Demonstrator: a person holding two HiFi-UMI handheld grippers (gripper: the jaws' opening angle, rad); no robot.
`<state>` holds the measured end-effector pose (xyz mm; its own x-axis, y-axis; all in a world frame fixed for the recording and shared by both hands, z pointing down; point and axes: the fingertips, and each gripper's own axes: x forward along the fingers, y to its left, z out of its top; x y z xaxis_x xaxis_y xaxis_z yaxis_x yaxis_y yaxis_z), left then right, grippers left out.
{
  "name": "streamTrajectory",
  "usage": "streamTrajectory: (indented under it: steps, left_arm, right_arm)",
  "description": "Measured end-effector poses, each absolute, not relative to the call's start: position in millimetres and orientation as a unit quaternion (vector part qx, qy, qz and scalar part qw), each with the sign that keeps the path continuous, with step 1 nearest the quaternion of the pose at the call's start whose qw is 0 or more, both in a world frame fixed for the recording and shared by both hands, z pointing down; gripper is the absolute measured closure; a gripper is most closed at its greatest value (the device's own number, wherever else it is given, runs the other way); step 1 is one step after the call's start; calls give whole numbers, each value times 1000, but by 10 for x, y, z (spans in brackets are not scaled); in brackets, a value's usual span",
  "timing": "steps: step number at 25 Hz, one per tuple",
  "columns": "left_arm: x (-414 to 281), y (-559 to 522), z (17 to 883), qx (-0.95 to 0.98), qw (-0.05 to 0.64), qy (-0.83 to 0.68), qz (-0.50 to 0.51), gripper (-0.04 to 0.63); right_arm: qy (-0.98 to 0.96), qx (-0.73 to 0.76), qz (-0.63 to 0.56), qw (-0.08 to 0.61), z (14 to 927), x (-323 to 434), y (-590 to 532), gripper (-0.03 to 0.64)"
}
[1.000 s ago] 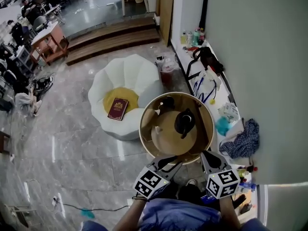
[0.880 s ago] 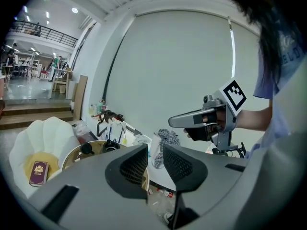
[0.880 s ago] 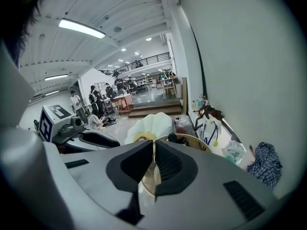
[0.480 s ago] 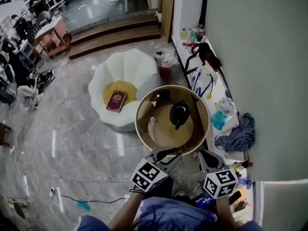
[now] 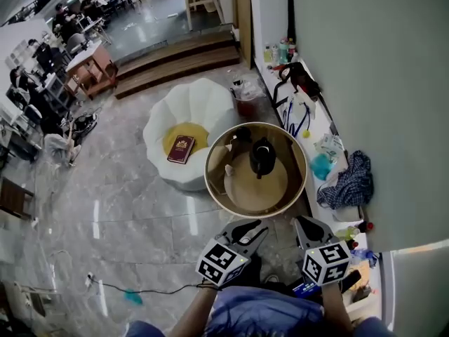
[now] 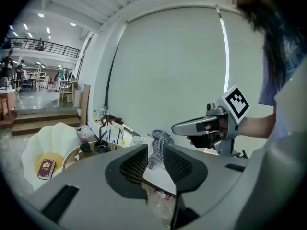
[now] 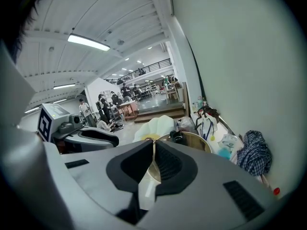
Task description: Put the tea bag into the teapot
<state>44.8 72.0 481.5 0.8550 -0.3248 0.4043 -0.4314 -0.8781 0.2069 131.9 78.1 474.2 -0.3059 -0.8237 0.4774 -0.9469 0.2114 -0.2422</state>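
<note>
Head view first: the black teapot [image 5: 263, 156] is parked on the round bench [image 5: 256, 201], toward its far side. A small white item [image 5: 228, 168] is seen on the bench's left part, apart from the teapot; whether that's the tea bag can't be told, it's too tiny. Both tools are held side by side just short of the near rim and pointed at the bench: the left hand-held gripper [image 5: 258, 230] and the right hand-held gripper [image 5: 302, 225]. In the left gripper view the jaws are spread, and only a checked cloth [image 6: 158, 140] well behind is framed by the gap. In the right gripper view the pads are pressed nearly together, just a slit left, and nothing pinched can be made out. Off to the left, a red book [image 5: 181, 149] is laid on a white petal-shaped seat [image 5: 196, 107].
</note>
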Motion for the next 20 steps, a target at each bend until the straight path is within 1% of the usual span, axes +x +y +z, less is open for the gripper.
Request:
streamTrajectory:
  steps: [10, 20]
  left_arm:
    - [573, 1555, 4699, 952, 129, -217, 171, 486]
    - [484, 2207, 4622, 953, 113, -225, 170, 486]
  right_arm:
    - [-789, 555, 233, 122, 4682, 1328, 1571, 589]
    - [-811, 533, 210, 123, 4576, 1110, 2137, 589]
